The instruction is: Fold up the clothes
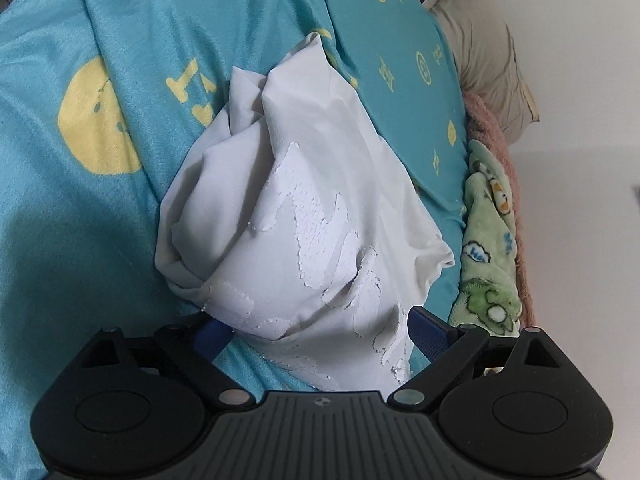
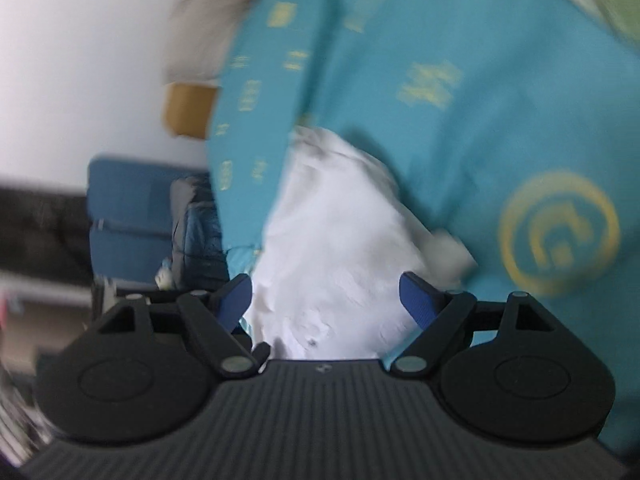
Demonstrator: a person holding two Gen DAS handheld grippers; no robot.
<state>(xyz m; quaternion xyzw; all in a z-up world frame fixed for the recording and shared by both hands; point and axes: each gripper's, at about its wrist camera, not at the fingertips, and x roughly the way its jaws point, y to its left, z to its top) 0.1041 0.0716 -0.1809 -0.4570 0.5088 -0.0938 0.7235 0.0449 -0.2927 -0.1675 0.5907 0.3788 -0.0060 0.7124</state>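
left view only: green cartoon-print fleece blanket (image 1: 486, 280) | left gripper (image 1: 316, 328), right gripper (image 2: 326, 296): both spread wide around crumpled white sequinned garment (image 1: 304, 216), unclamped

Field note, my left wrist view: crumpled garment (image 1: 304, 216) lies on the bedspread (image 1: 80, 200), mid-bed, bunched just ahead of my left tongs (image 1: 316, 328) and between their fingers. Pillow (image 1: 400, 72) behind and right of it. Fleece blanket (image 1: 488, 240) along the bed's right edge. Right tongs (image 2: 326, 300) straddle the garment too.
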